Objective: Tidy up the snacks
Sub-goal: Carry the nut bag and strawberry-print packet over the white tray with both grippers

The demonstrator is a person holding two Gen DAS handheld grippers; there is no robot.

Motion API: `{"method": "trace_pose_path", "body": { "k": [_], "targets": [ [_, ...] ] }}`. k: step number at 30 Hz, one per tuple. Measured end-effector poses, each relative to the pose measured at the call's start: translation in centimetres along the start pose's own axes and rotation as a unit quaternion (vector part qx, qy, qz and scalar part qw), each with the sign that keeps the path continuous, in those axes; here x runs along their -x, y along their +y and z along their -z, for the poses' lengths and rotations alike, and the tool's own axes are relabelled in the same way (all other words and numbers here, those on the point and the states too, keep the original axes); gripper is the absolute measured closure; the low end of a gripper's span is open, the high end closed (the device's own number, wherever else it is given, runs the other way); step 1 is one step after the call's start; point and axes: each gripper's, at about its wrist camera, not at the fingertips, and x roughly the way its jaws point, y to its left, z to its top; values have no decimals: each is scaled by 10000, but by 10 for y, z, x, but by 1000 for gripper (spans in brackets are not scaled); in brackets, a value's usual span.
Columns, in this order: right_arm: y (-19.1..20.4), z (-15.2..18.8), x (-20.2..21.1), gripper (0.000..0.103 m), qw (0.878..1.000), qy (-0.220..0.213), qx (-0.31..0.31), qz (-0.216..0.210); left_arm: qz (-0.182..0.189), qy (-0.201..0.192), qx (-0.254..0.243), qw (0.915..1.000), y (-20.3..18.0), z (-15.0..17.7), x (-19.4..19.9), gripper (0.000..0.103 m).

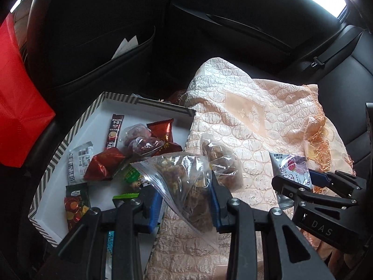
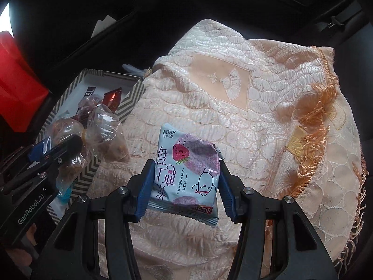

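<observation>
You held both grippers angled steeply down over the car's back seat, side by side, the left one nearer the box. Your left gripper (image 1: 185, 206) had its blue pads pressed on a clear zip-top plastic bag of brown, nutty snack pieces (image 1: 184, 186); the bag hung between the fingers, lifted, over the edge where the striped, white-lined cardboard box (image 1: 58, 163) met the peach quilted cloth (image 1: 256, 126). Your right gripper (image 2: 184, 186) pinched a pale blue snack packet printed with a strawberry and purple discs (image 2: 186, 168); its sides sat against both blue pads and its crimped lower edge pointed back toward the camera, above the cloth.

A second clear bag of brown pieces (image 1: 221, 163) lay on the cloth just beside the box's right wall. Inside the box lay a red foil packet (image 1: 103, 165), a coffee-mix stick (image 1: 114, 131), clear-wrapped red dates (image 1: 142, 140), a white barcode sachet (image 1: 78, 163) and a green wrapper (image 1: 131, 177). A red fabric bag (image 1: 16, 107) stood to the box's left, against the dark seat.
</observation>
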Motion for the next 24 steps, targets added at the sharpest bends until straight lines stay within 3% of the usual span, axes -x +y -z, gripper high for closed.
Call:
{"method": "trace_pose_path", "body": {
  "k": [24],
  "targets": [
    [86,-10,4,51,9959,-42,878,-200,-588,-246,770,9950,83,17,33,66]
  ]
}}
